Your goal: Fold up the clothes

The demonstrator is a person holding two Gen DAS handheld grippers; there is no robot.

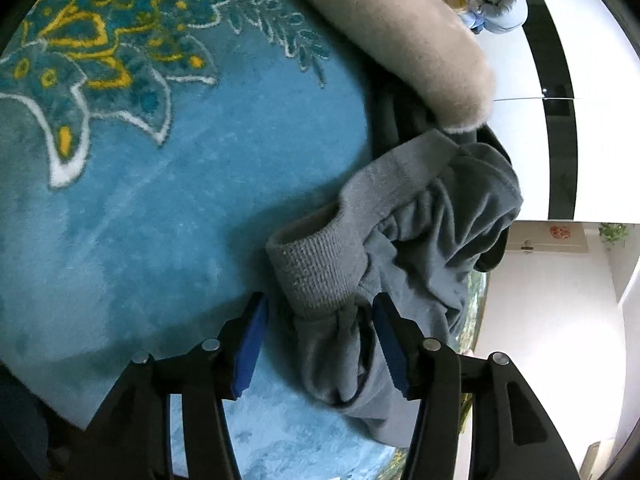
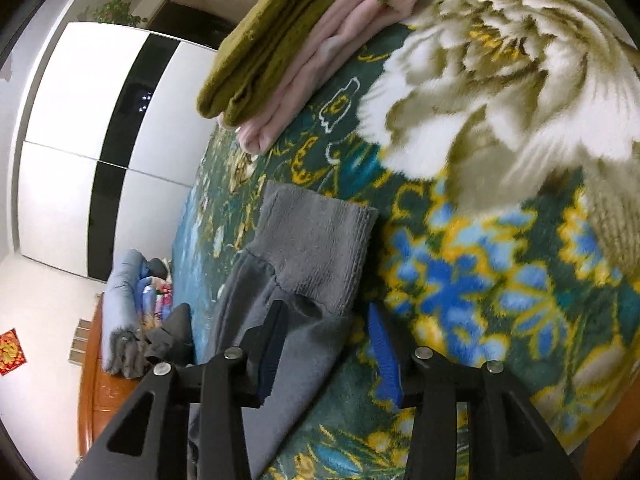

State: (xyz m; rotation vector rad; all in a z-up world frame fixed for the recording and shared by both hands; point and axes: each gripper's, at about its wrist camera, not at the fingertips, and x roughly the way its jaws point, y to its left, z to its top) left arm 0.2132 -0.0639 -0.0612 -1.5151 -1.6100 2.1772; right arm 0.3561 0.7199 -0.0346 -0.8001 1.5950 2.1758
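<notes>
A grey sweatshirt lies bunched on the blue patterned blanket. In the left wrist view one ribbed cuff [image 1: 320,264] and its crumpled sleeve [image 1: 424,240] lie between the blue pads of my left gripper [image 1: 320,316], whose jaws stand wide open around the sleeve without pinching it. In the right wrist view the other grey ribbed cuff [image 2: 316,240] lies flat on the blanket, and its sleeve [image 2: 288,380] runs back between the pads of my right gripper [image 2: 328,320], which is also open around it.
A folded beige fleece [image 1: 400,32] lies beyond the sweatshirt. A folded olive garment [image 2: 272,36] rests on a folded pink one [image 2: 340,40] at the far side of the floral blanket [image 2: 500,120]. A white and black wardrobe [image 2: 100,140] stands beside the bed.
</notes>
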